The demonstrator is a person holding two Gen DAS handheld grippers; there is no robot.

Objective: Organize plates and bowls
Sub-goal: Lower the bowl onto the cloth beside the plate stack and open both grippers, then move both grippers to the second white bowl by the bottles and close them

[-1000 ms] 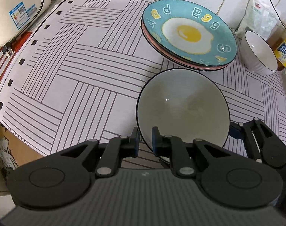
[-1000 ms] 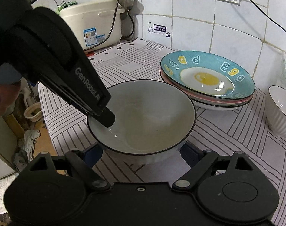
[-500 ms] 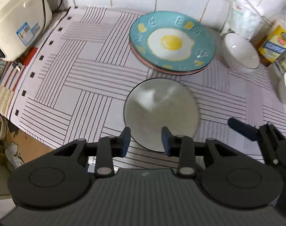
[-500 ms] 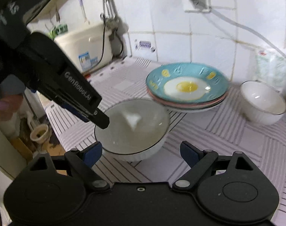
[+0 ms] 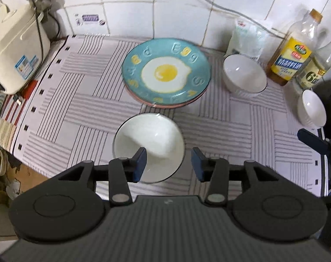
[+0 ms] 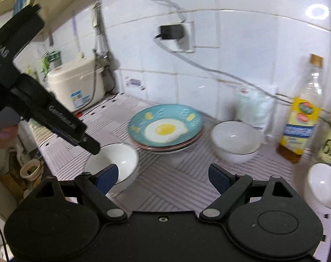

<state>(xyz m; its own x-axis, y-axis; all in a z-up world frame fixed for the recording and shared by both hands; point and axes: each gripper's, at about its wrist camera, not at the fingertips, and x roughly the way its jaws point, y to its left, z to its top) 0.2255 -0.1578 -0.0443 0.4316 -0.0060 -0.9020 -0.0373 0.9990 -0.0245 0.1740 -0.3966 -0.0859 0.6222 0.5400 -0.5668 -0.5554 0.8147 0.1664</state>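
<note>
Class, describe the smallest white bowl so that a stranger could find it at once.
Start at the egg-print plate stack on the striped mat. Go right, past the larger white bowl, to the oil bottles. The smallest bowl sits just before them, at the mat's edge.

Your left hand-held gripper [image 5: 168, 162] and your right hand-held gripper [image 6: 163, 178] share one build: matte black bodies, round black discs at either side, silver pivot screws, blue pads on the fingers [image 5: 140, 160], and pale lettering along the left one's flank.
</note>
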